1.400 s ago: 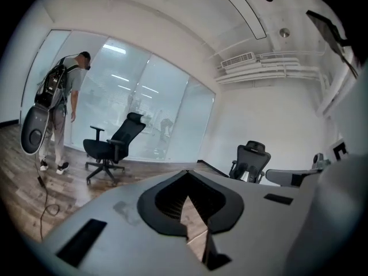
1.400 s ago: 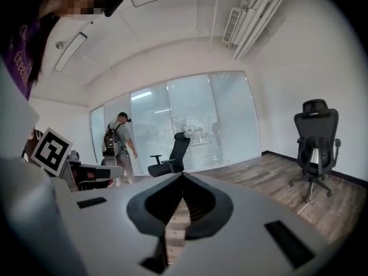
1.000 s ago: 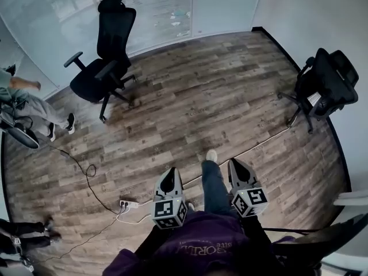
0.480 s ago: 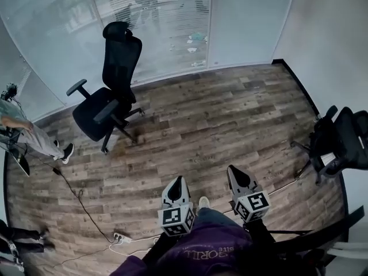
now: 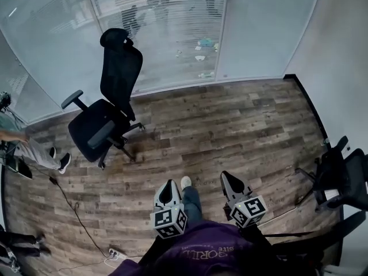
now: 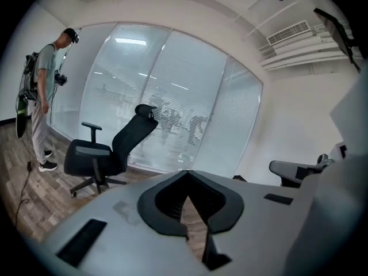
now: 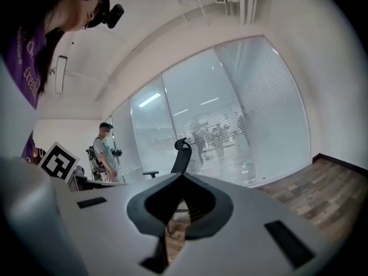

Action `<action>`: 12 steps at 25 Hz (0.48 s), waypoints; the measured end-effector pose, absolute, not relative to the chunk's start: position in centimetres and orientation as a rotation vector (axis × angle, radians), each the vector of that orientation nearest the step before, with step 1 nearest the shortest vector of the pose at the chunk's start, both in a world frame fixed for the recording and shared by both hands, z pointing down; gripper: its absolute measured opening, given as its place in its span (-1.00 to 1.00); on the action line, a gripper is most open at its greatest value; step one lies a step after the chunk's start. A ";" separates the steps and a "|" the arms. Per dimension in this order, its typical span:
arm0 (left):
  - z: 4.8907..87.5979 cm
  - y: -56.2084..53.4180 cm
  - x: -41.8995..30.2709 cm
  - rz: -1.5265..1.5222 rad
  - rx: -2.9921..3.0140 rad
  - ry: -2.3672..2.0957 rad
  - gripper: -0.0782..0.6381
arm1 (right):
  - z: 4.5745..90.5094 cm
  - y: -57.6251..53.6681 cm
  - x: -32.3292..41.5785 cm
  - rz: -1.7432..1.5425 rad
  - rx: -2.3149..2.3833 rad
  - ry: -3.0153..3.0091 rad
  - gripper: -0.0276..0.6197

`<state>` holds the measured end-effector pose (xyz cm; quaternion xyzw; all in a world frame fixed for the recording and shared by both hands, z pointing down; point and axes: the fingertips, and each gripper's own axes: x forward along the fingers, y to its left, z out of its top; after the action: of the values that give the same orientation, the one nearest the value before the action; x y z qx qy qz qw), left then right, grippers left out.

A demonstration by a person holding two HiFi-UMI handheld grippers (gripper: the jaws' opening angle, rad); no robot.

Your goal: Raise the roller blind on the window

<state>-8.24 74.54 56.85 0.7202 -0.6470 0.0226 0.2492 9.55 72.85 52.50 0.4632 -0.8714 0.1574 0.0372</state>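
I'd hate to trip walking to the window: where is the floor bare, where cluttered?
Bare wood floor lies between the black office chair and the second chair, up to the window. Crowded at left: a cable, a power strip and a bystander.

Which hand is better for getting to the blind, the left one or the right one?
Probably left, though both are far off. The left gripper points at the slatted window with the office chair off to its side; the right gripper has that chair straight ahead. Both are shut and empty.
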 end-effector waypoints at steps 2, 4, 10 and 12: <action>56.7 68.6 -7.9 0.060 1.978 -1.747 -0.78 | 52.1 66.8 8.9 0.481 1.415 -2.699 -0.92; 55.4 62.6 -7.7 0.053 2.025 -1.732 -0.78 | 51.3 60.9 8.2 0.485 1.402 -2.708 -0.92; 52.3 47.0 -7.9 0.057 2.162 -1.730 -0.78 | 49.1 46.9 8.2 0.418 1.460 -2.748 -0.92; 51.9 42.6 -7.1 0.032 2.156 -1.721 -0.78 | 49.4 42.9 9.5 0.426 1.495 -2.706 -0.92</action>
<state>-7.11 42.63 51.91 0.7672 -0.6124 0.0112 0.1903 9.51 42.89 49.40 0.4790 -0.8671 0.1366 0.0104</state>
